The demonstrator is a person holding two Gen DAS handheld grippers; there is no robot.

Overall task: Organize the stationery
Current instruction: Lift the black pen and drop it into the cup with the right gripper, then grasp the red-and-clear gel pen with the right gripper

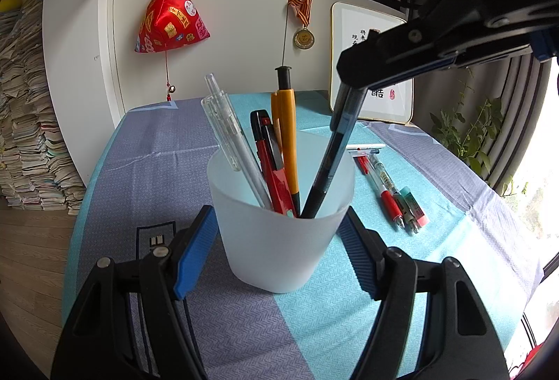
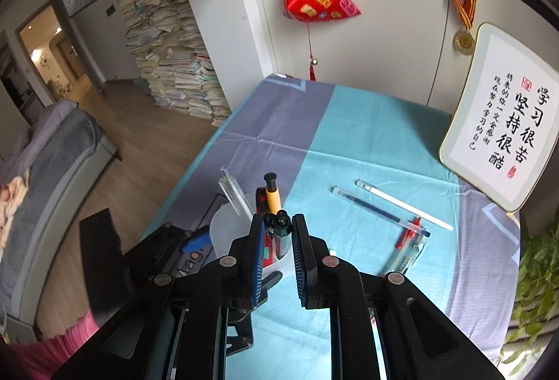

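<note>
A frosted white cup (image 1: pixel 279 240) stands on the blue tablecloth between the blue pads of my left gripper (image 1: pixel 276 247), which is shut on it. It holds a clear pen (image 1: pixel 227 132), a red pen (image 1: pixel 270 163), an orange pen (image 1: pixel 286 132) and a dark pen (image 1: pixel 332 163). My right gripper (image 2: pixel 276 223) reaches in from above, its pads around the top of the dark pen (image 2: pixel 281 228), whose tip rests in the cup (image 2: pixel 227 226). Several pens (image 1: pixel 387 188) lie on the cloth to the right; the right wrist view shows them (image 2: pixel 384 210) too.
A framed calligraphy board (image 2: pixel 503 135) leans at the back right of the table (image 2: pixel 367 135). A red pouch (image 1: pixel 171 20) and a medal (image 1: pixel 303 38) hang on the wall. Book piles (image 2: pixel 167 65) stand left; plants (image 1: pixel 475 132) at right.
</note>
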